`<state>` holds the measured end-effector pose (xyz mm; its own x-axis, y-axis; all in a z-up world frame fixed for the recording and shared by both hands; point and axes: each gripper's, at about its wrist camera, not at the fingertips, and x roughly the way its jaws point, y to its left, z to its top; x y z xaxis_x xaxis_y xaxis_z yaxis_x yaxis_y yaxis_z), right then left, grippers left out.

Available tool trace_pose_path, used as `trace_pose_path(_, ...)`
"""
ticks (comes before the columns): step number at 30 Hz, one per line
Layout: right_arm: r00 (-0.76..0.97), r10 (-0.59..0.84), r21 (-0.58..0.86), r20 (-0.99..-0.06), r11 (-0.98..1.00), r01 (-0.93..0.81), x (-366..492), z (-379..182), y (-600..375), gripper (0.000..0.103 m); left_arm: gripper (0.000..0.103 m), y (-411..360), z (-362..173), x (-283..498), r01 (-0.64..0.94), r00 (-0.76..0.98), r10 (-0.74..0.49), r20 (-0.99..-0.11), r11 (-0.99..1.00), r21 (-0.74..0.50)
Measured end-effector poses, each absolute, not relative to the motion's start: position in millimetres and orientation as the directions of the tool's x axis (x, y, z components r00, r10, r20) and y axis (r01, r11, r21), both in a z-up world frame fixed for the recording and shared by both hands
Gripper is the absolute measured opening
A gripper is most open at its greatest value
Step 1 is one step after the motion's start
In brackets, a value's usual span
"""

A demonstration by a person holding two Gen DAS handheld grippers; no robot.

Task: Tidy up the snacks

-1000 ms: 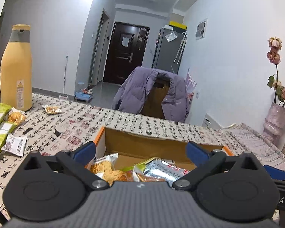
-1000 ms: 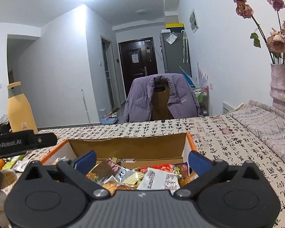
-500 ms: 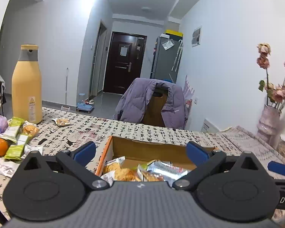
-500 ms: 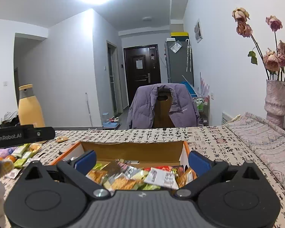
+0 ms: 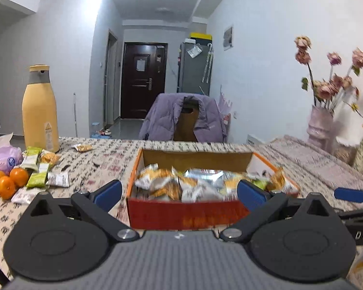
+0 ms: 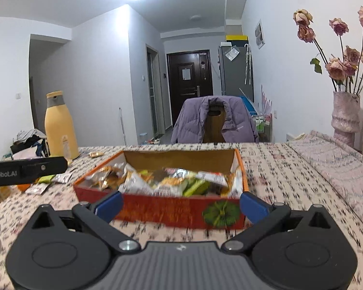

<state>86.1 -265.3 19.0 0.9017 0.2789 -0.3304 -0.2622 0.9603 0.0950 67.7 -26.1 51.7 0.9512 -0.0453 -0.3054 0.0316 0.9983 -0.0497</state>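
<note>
A red and orange cardboard box (image 5: 181,213) full of snack packets (image 5: 179,183) stands on the table ahead of both grippers; it also shows in the right wrist view (image 6: 162,207). My left gripper (image 5: 180,193) is open and empty, held back from the box's near wall. My right gripper (image 6: 180,204) is open and empty, also short of the box. Loose snack packets (image 5: 40,171) lie on the table to the left.
A tall yellow bottle (image 5: 40,110) stands at the back left, with oranges (image 5: 8,181) and a purple bag (image 5: 2,158) near it. A vase of dried roses (image 6: 344,113) stands at the right. A chair with a purple jacket (image 5: 184,118) is behind the table.
Both grippers have pulled back and away from the box; its red front wall now shows in both views. Both stay open and empty.
</note>
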Motion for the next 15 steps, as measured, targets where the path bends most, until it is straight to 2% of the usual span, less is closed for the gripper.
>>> trace_pose_path(15,0.871,0.257,0.105,-0.419,0.966,-0.235,34.3,-16.8,-272.7,0.103,0.103,-20.8,-2.1,22.8,0.056,0.907,-0.075,-0.414,0.997,-0.057)
